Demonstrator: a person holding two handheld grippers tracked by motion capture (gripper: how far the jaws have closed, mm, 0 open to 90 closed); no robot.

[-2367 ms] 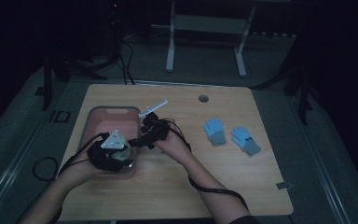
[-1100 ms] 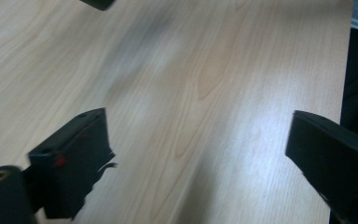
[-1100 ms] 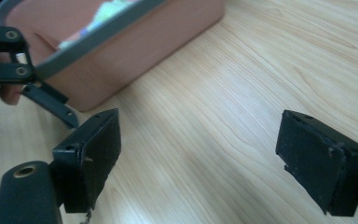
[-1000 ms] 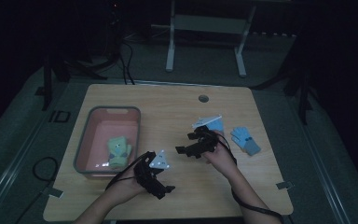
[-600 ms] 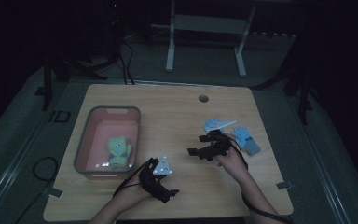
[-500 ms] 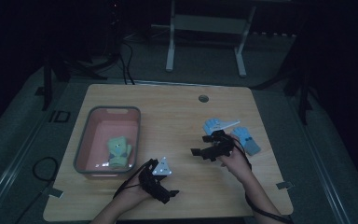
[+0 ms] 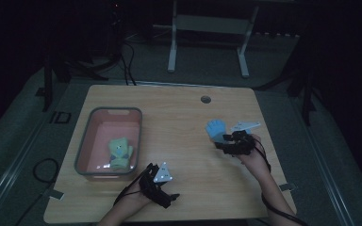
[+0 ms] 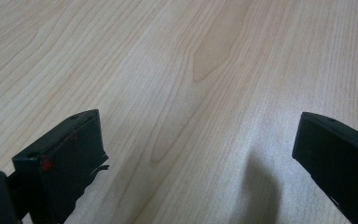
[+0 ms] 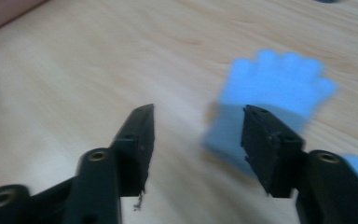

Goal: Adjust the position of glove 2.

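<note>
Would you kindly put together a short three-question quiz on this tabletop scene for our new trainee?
1. True or false: the small green fabric glove lies inside the pink plastic bin.
2. Which tongs are nearest the light blue fabric glove? A) left tongs B) right tongs
3. Fill in: the left tongs hang over bare ____ tabletop.

Key:
1. True.
2. B. In the right gripper view its jaws, which have just been closing, stand apart, with one jaw in front of the glove's cuff and nothing pinched.
3. Wooden.
</note>
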